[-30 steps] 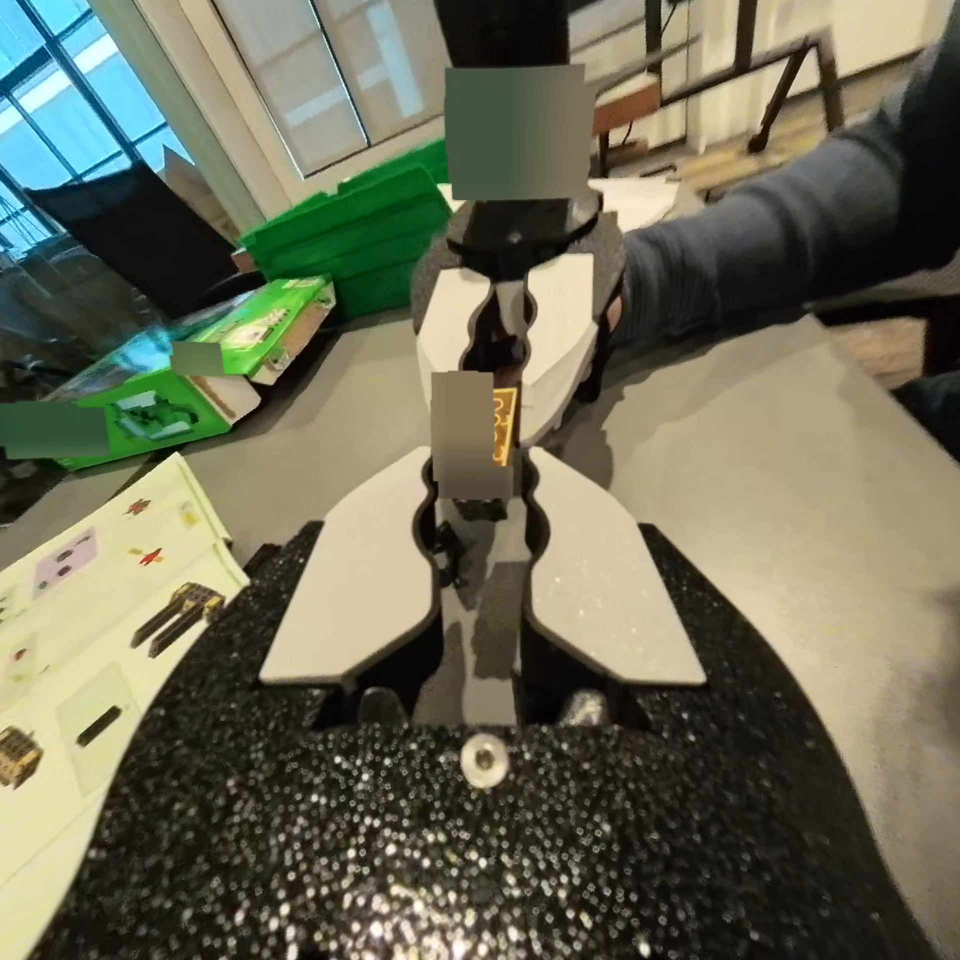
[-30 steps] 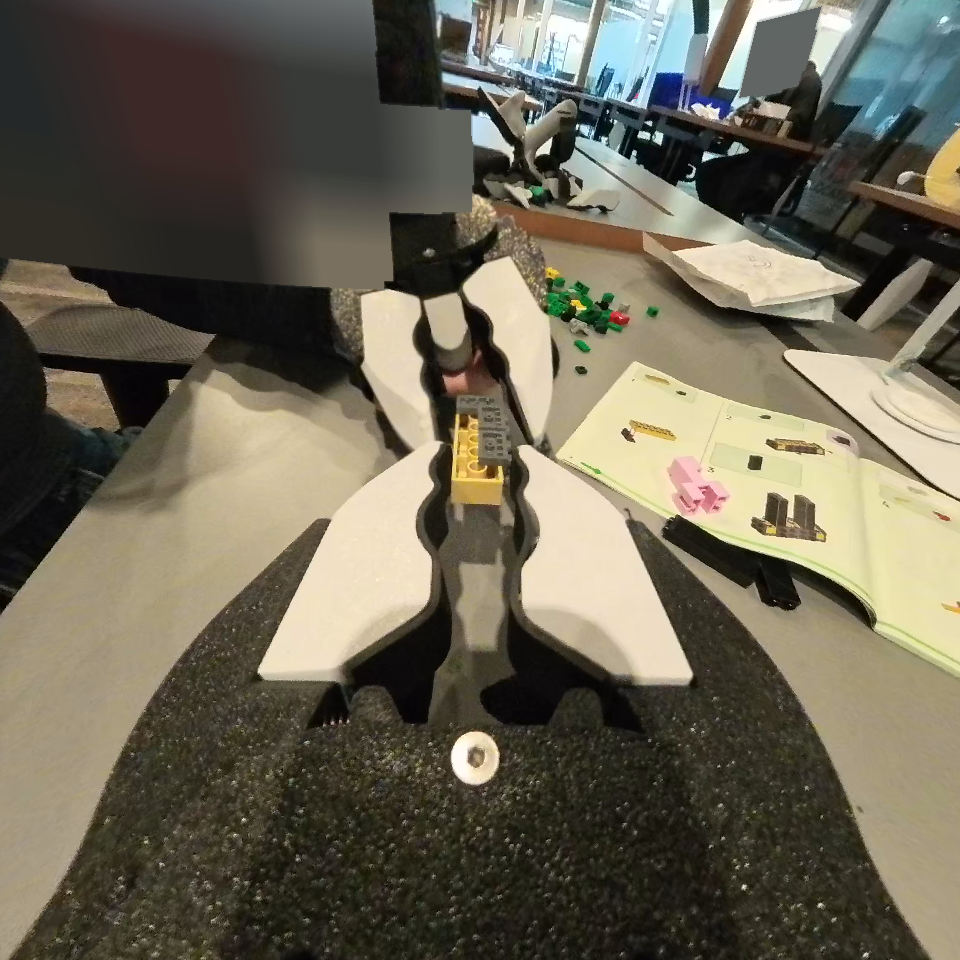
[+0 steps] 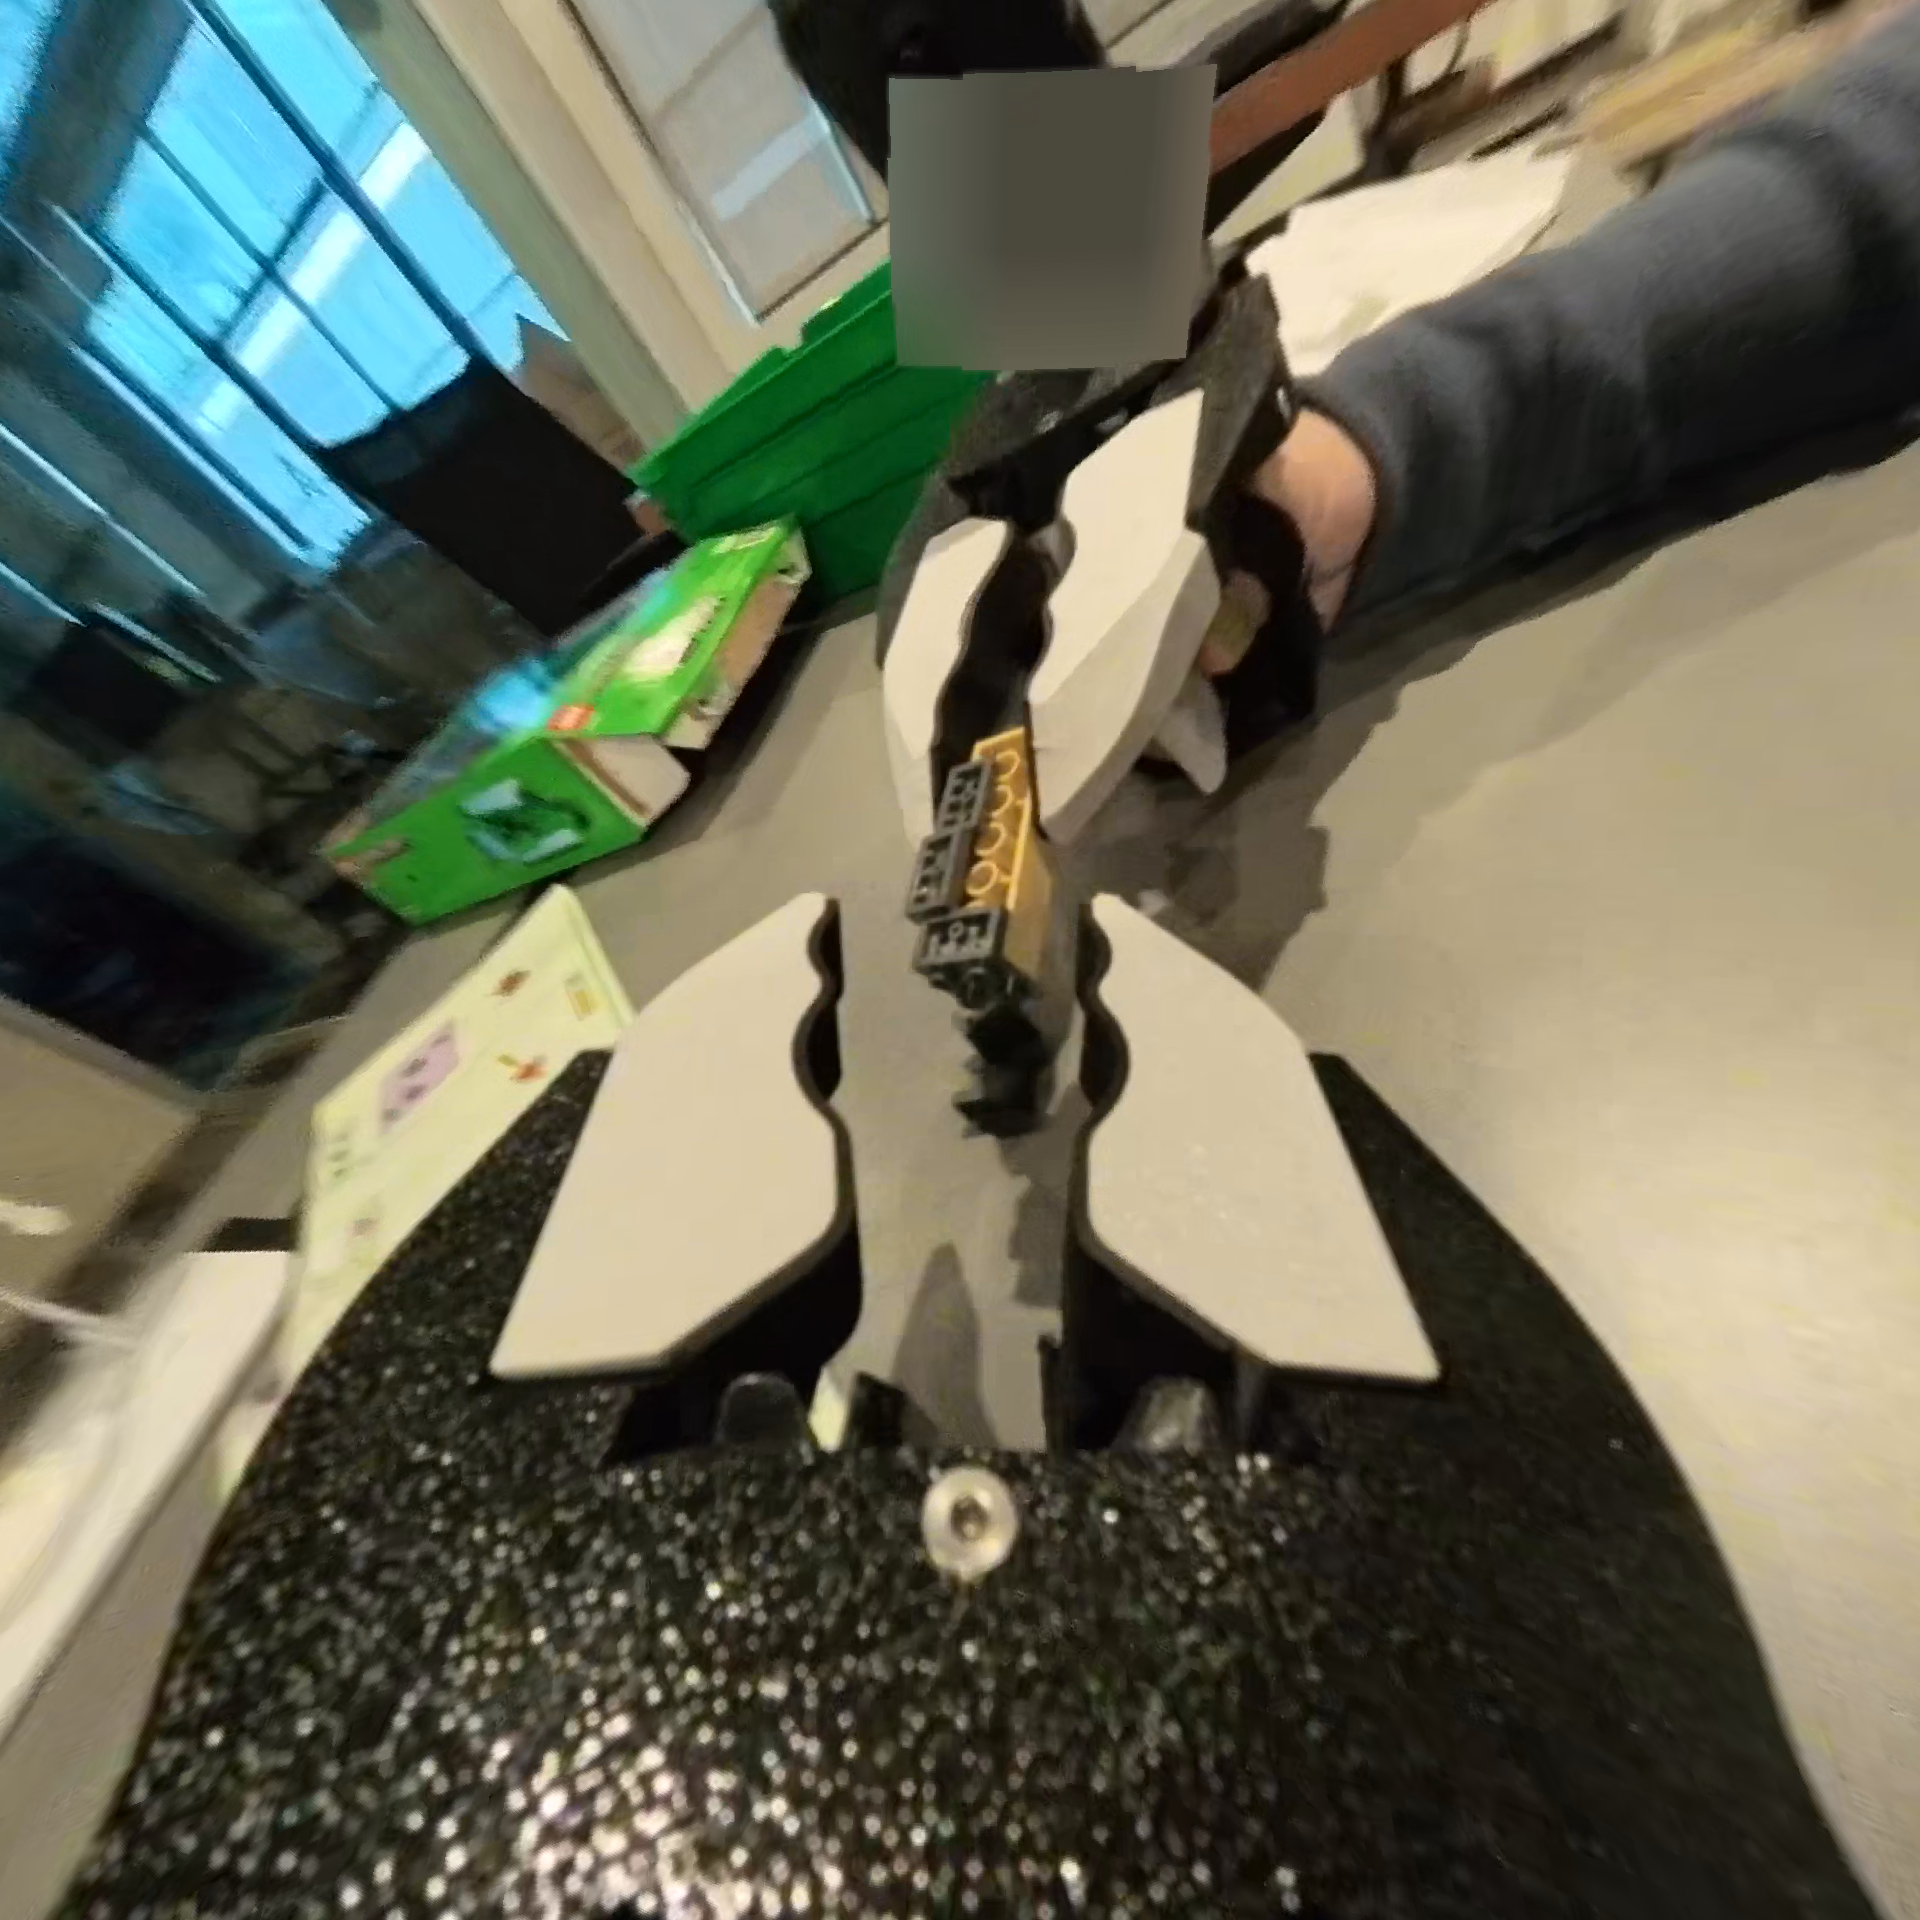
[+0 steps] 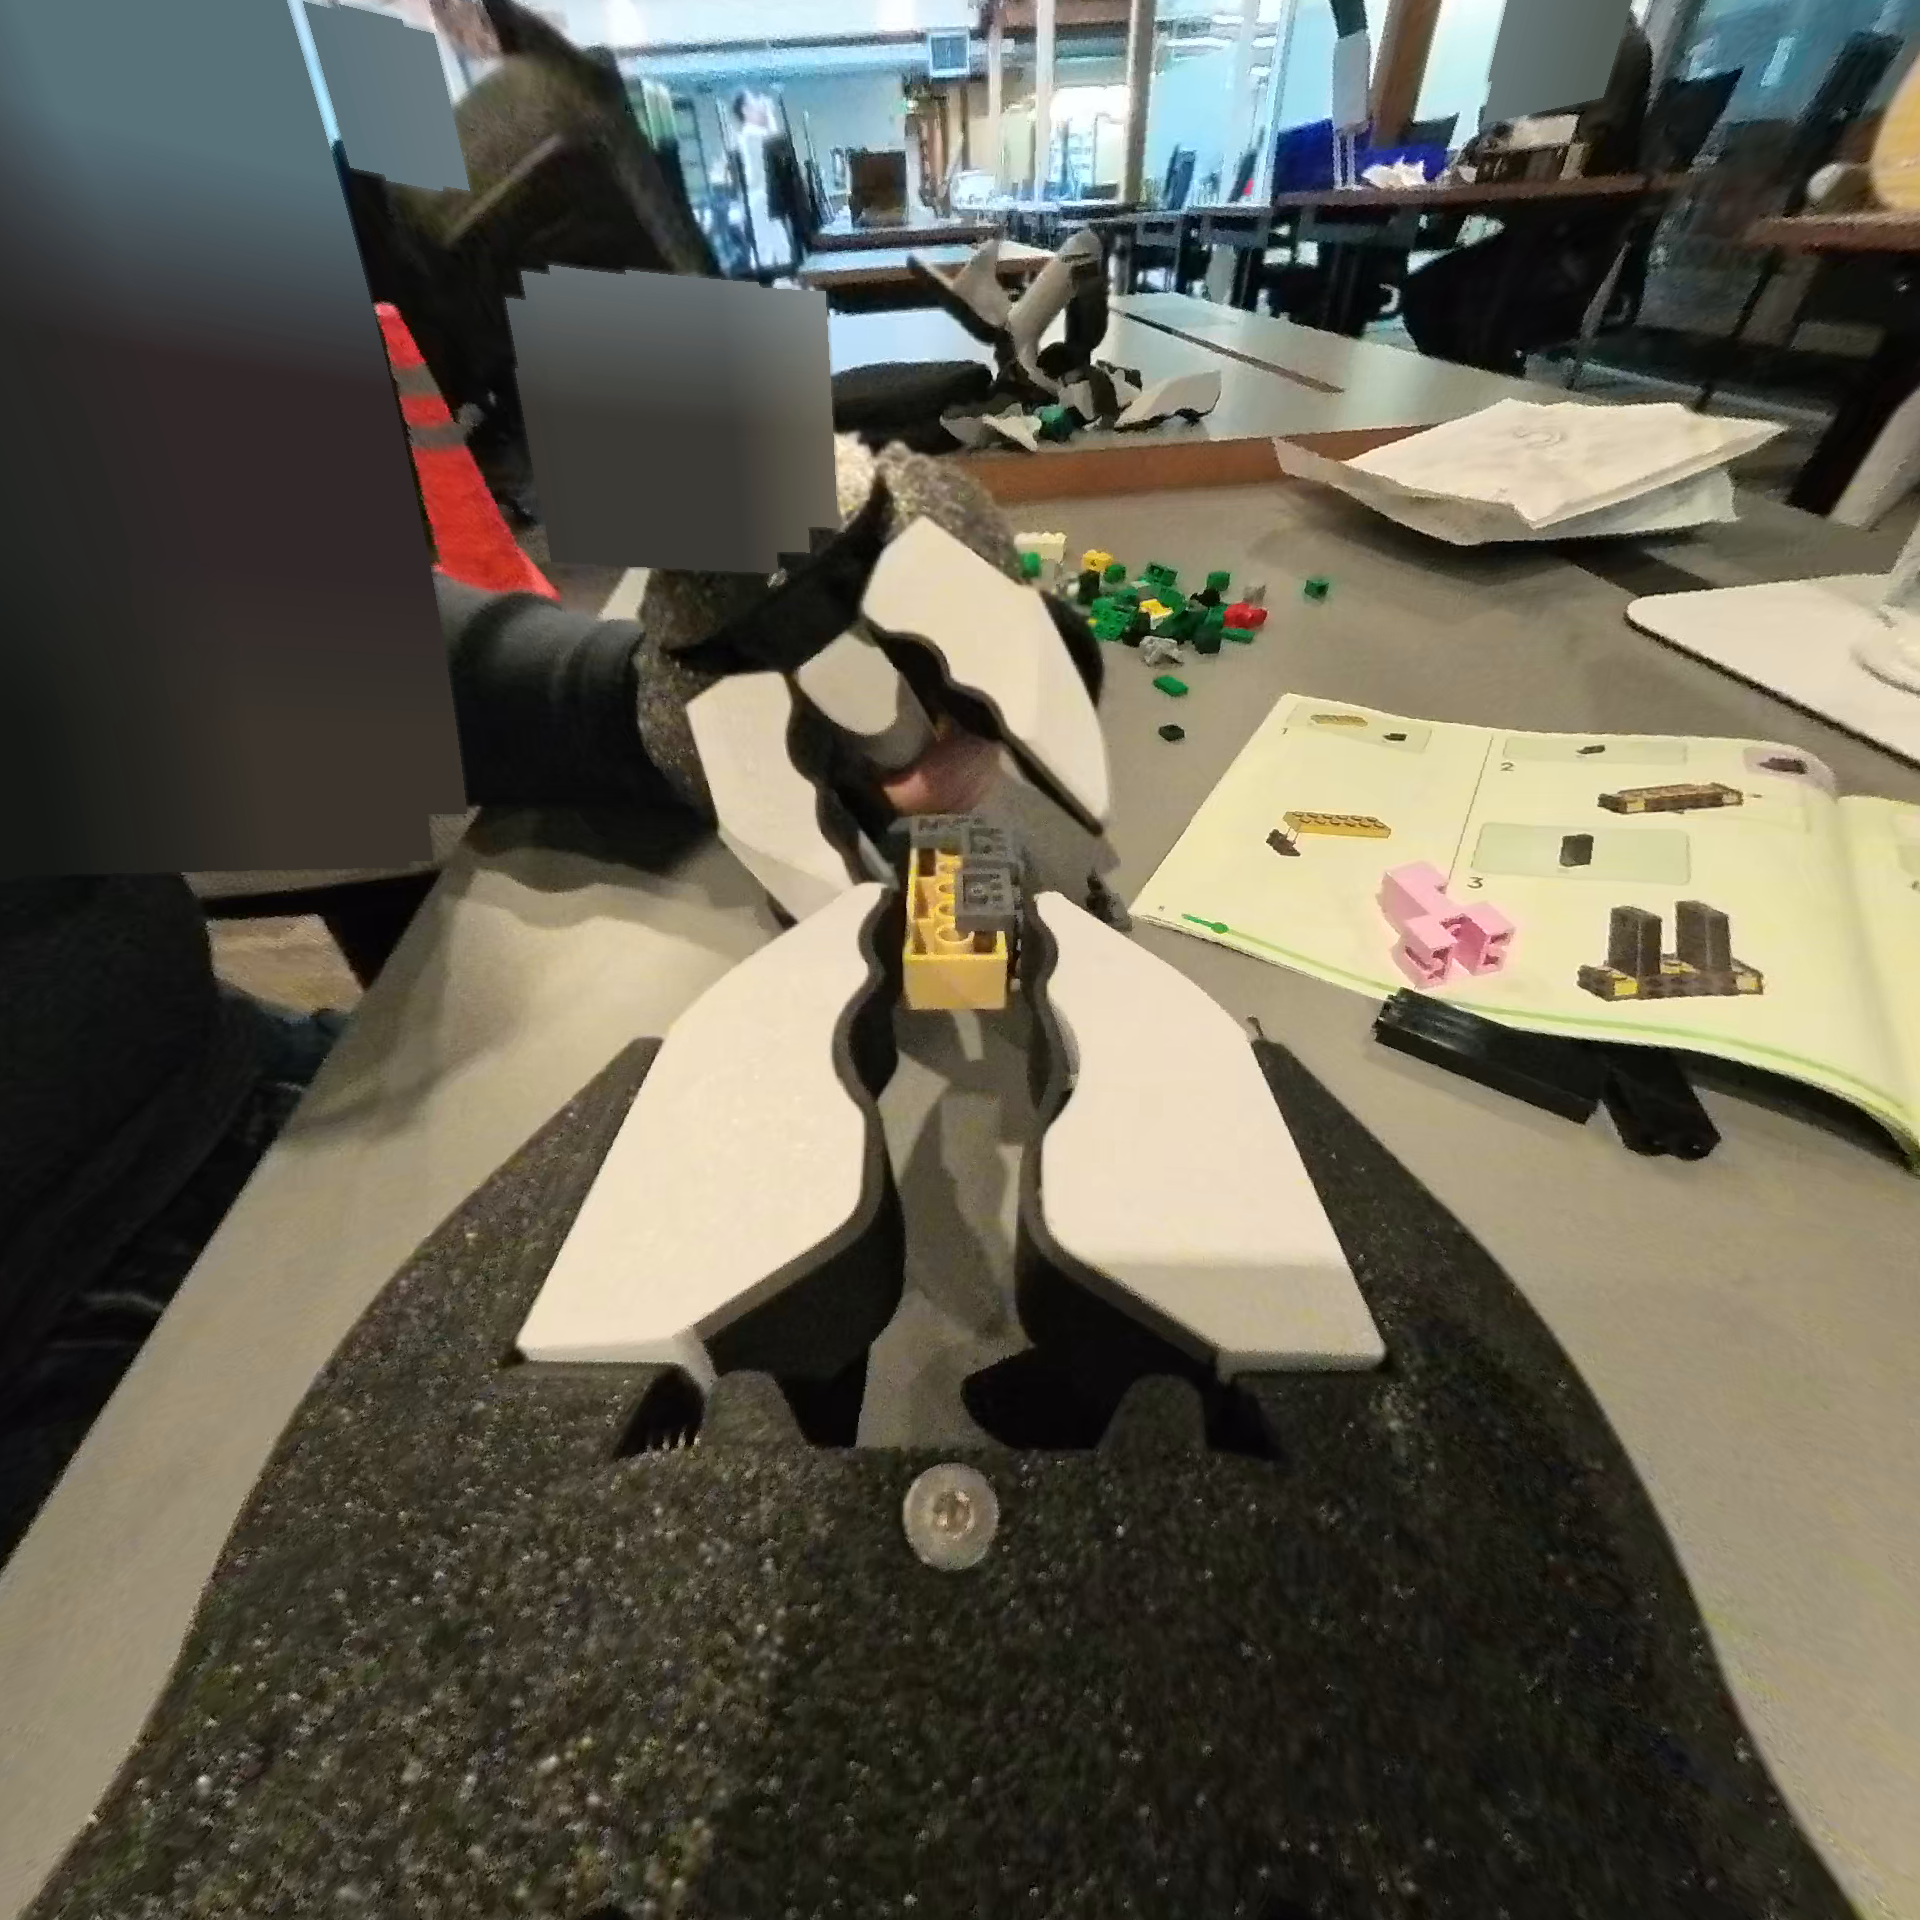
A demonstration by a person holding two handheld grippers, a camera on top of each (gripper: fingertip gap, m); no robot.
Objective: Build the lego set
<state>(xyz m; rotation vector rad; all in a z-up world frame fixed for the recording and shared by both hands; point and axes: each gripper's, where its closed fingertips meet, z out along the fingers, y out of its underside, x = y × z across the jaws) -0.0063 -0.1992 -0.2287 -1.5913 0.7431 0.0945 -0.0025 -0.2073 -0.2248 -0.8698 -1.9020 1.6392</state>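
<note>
Left tongs (image 3: 956, 914): against the frame a second ago, you have rolled them over. From the right wrist view they now lean sideways instead of standing upright, and the left wrist view tilts to match. Their jaws are parted; bare table (image 3: 1558, 935) shows between one finger and the work, so as far as I can see nothing is pinched. Right tongs (image 4: 956, 899): unchanged, clamped on the near end of the yellow piece (image 4: 954, 971), held clear of the table. The dark grey bricks (image 4: 982, 883) sit in a row along its top. The far end, with a black toothed part (image 3: 997, 1081), reaches into the gap of your left tongs, closer to one finger than the other. Judgement: the grey bricks look seated, and the roll reads as re-angling for a fresh press or grip, not a release of the build. Outward: instruction booklet (image 4: 1558, 831) lies open beside the right tongs, a pink piece (image 4: 1444, 925) on its page, black pieces (image 4: 1486, 1060) at its near edge. Loose bricks (image 4: 1153, 613) are scattered well beyond.
</note>
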